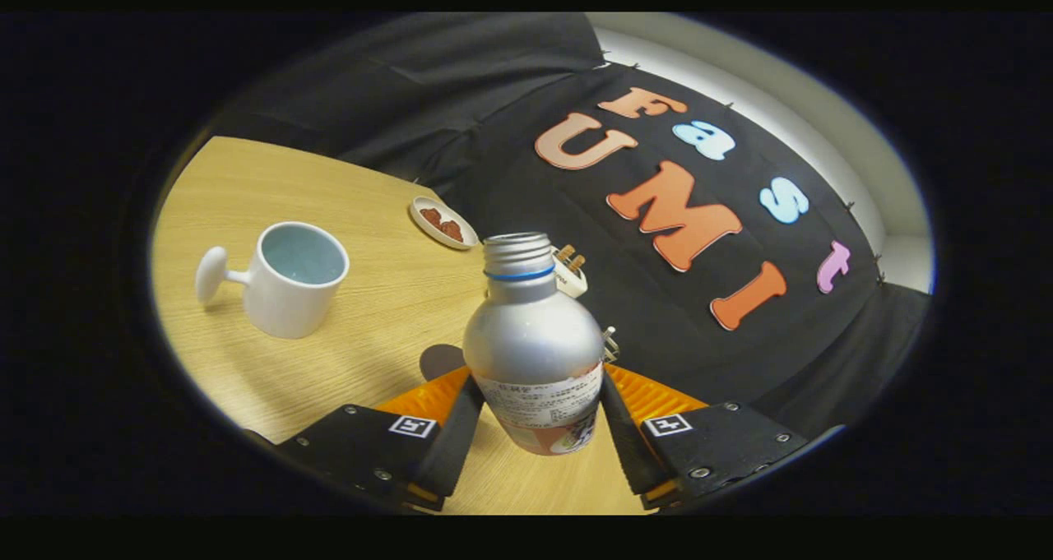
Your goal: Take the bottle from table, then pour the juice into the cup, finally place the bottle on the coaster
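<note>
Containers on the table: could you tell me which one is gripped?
The silver bottle, uncapped, sits between the gripper's fingers. The white cup and small dish stand free beyond.

A light wooden table (pixel 362 330) fills the near side, its grain running in thin lines. Behind it hangs a black cloth wall (pixel 461 91) with soft folds. Above the cloth, a pale white wall (pixel 790 108) shows, bright with light. A dark round shadow lies on the table.
</note>
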The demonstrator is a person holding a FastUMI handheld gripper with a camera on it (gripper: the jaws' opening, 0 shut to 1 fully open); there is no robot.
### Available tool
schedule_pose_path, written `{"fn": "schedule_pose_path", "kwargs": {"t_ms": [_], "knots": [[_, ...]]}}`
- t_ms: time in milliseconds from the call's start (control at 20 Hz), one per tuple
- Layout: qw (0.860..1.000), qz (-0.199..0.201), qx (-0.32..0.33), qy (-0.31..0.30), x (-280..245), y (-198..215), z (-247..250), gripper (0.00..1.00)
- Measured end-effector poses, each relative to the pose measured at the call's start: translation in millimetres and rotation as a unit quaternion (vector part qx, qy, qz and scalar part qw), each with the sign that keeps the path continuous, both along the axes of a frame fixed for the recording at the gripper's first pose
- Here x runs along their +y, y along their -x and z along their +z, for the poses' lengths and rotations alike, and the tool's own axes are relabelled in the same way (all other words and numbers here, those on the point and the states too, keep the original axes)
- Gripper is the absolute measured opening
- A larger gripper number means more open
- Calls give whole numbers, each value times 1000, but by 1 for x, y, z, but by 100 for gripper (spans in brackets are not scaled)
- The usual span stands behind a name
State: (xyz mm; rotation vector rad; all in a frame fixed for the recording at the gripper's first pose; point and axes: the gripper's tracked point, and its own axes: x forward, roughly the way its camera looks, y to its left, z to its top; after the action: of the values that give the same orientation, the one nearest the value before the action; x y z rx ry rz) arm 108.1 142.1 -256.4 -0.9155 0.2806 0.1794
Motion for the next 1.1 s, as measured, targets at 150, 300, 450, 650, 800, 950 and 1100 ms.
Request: {"fn": "schedule_pose_path", "kwargs": {"t_ms": [150,300,450,650,800,950,1100], "knots": [[999,17,-10,40,10,-2,5,77],[995,38,-27,91,20,-4,9,77],[988,56,-41,134,28,-5,13,77],[979,76,-53,181,37,-3,14,77],[974,83,-53,205,40,-4,13,77],[967,89,-65,228,43,-11,15,77],[960,96,-75,251,46,-17,19,76]]}}
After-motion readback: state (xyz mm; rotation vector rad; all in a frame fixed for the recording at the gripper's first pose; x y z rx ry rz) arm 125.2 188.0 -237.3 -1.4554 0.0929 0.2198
